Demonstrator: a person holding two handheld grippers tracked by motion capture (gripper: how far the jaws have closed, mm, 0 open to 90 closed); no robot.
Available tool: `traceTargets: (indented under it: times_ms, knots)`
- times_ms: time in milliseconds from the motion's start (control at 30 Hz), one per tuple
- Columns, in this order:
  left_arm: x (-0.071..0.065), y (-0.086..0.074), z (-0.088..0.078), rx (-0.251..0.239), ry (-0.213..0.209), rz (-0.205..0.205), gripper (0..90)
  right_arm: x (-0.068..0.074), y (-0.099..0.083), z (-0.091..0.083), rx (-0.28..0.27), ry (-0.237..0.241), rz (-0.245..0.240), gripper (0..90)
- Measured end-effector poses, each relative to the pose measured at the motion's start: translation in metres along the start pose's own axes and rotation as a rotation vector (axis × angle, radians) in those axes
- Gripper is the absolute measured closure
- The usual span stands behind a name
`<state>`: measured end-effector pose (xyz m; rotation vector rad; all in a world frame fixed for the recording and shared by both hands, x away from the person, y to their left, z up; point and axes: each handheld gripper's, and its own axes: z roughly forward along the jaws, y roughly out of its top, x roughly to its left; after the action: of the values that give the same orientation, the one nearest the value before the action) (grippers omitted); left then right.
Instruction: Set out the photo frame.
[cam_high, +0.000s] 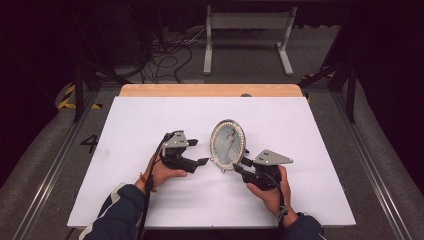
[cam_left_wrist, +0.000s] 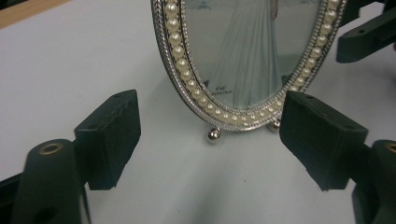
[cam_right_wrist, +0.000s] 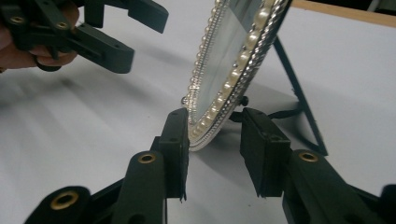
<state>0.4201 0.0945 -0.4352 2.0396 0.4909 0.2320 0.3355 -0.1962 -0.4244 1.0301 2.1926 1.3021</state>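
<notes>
An oval picture frame (cam_high: 228, 144) stands upright on its small ball feet near the middle of the white worktop (cam_high: 150, 115), a little toward the near edge, propped by a thin black strut (cam_right_wrist: 299, 93) behind. My right claw (cam_high: 240, 165) straddles the frame's lower rim — one pad looks to be at the pearl-trimmed front, the other stands clear of the back, so the jaws are part open and hold nothing firmly. My left claw (cam_high: 199, 152) hangs wide open just beside the frame's other side, empty, its jaws facing the glass.

As I judge it, the step in hand is setting the frame standing or letting go of it. To do it well I should move the right claw straight back along the rim, without brushing the pearls, and keep the left claw near as a guard against tipping.

The strut sits close behind my right claw's far jaw — a snag there could fold the stand. The rest of the worktop is bare; a wooden strip (cam_high: 210, 90) runs along the far edge.
</notes>
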Motion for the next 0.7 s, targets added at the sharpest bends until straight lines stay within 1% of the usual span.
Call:
traceTargets:
  times_ms: [33,100,133,167,233,267,300,333,400,433,567,633,700]
  knots:
    - [0.001,0.002,0.003,-0.009,0.003,-0.003,25.3,-0.001,0.001,-0.002,-0.007,-0.006,0.0,62.4]
    - [0.003,0.005,0.01,-0.02,-0.006,-0.015,26.7,-0.001,0.002,-0.005,-0.022,-0.019,0.009,63.0]
    - [0.003,0.005,0.01,-0.02,-0.006,-0.015,26.7,-0.001,0.002,-0.005,-0.022,-0.019,0.009,63.0]
    - [0.005,0.008,0.013,-0.032,-0.023,-0.017,27.5,-0.002,0.002,-0.007,-0.034,-0.023,0.014,64.6]
    - [0.006,0.009,0.014,-0.035,-0.02,-0.014,29.7,-0.002,0.002,-0.008,-0.038,-0.025,0.013,65.4]
    - [0.007,0.01,0.016,-0.047,-0.023,-0.014,29.7,-0.002,0.002,-0.008,-0.043,-0.027,0.014,66.0]
    - [0.009,0.01,0.017,-0.057,-0.032,-0.022,34.8,-0.002,0.003,-0.009,-0.049,-0.031,0.015,67.5]
    - [0.011,0.01,0.021,-0.062,-0.044,-0.041,35.8,-0.002,0.003,-0.009,-0.05,-0.029,0.019,68.0]
    - [0.012,0.011,0.023,-0.056,-0.048,-0.039,35.9,-0.002,0.003,-0.008,-0.051,-0.028,0.025,68.6]
    - [0.012,0.011,0.025,-0.054,-0.052,-0.037,37.2,-0.002,0.003,-0.008,-0.053,-0.03,0.028,69.6]
    - [0.013,0.01,0.029,-0.047,-0.062,-0.051,43.5,-0.001,0.004,-0.007,-0.065,-0.038,0.033,73.5]
    - [0.013,0.01,0.03,-0.03,-0.051,-0.041,47.2,-0.001,0.004,-0.006,-0.067,-0.034,0.044,75.4]
    - [0.014,0.009,0.03,-0.032,-0.051,-0.041,49.9,0.001,0.004,-0.006,-0.071,-0.047,0.041,75.5]
